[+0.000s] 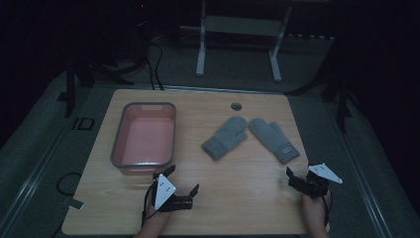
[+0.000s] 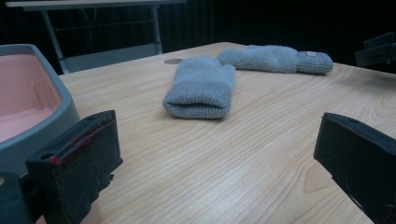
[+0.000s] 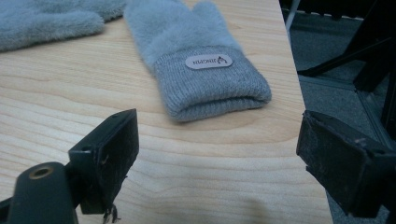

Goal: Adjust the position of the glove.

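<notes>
Left gripper (image 1: 183, 179): jaws spread wide, nothing held; seen just off the near end of the pink tub (image 1: 117, 144), low over the wooden table (image 1: 237, 198). In the left gripper view the nearer grey mitten (image 2: 201, 87) is seen ahead, cuff towards the jaws, well apart from them.

Right gripper (image 1: 293, 177): jaws also wide open, empty; positioned far from the tub, near the table's right edge. In the right gripper view the second grey mitten (image 3: 196, 60) lies just ahead of the jaws, cuff nearest, untouched.

Both mittens are laid on the table to the right of the tub, tips close together, cuffs splayed outwards.

An oval patch (image 3: 208, 61) is sewn on the second mitten's cuff; lettering seen upside down, not legible with certainty.
</notes>
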A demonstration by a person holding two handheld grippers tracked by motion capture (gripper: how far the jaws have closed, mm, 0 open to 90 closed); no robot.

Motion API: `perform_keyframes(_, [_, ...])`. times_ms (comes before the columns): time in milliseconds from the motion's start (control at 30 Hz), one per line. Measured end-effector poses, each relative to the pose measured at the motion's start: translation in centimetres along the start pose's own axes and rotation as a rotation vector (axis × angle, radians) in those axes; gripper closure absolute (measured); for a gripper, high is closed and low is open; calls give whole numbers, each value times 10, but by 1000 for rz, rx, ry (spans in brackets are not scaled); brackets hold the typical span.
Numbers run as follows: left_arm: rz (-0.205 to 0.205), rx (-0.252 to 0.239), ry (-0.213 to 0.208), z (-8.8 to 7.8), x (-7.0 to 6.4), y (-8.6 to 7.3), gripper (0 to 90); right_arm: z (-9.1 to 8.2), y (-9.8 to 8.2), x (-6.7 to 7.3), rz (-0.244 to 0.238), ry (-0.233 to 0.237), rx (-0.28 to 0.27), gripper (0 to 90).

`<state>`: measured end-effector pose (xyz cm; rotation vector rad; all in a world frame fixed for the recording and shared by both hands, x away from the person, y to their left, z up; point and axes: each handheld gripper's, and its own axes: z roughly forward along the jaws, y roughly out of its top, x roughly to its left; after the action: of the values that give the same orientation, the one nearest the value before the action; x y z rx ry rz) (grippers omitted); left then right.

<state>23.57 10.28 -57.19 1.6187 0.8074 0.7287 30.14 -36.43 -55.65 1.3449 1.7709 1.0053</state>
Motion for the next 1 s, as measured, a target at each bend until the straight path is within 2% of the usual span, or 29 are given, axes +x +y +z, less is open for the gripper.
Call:
perform_keyframes(200, [-4, 1, -1, 0, 1, 0, 9, 1, 0, 2, -15, 5, 17, 132])
perform_keyframes(633, [0, -3, -2, 0, 0, 0, 9, -5, 11, 7, 17, 9, 60, 132])
perform_keyframes(700, [-4, -5, -3, 0, 0, 0, 9, -6, 21, 12, -8, 23, 67, 132])
perform_keyframes(767, [-4, -5, -3, 0, 0, 0, 9, -6, 25, 12, -10, 31, 65, 132])
perform_keyframes(800, [-5, -6, -3, 0, 0, 0, 9, -7, 34, 14, 0, 56, 54, 132])
perform_keyframes(867, [-7, -6, -3, 0, 1, 0, 9, -7, 42, 16, 4, 73, 42, 132])
perform_keyframes(1000, [-15, -8, -3, -1, 1, 0, 9, -4, 58, 24, -34, 72, 26, 134])
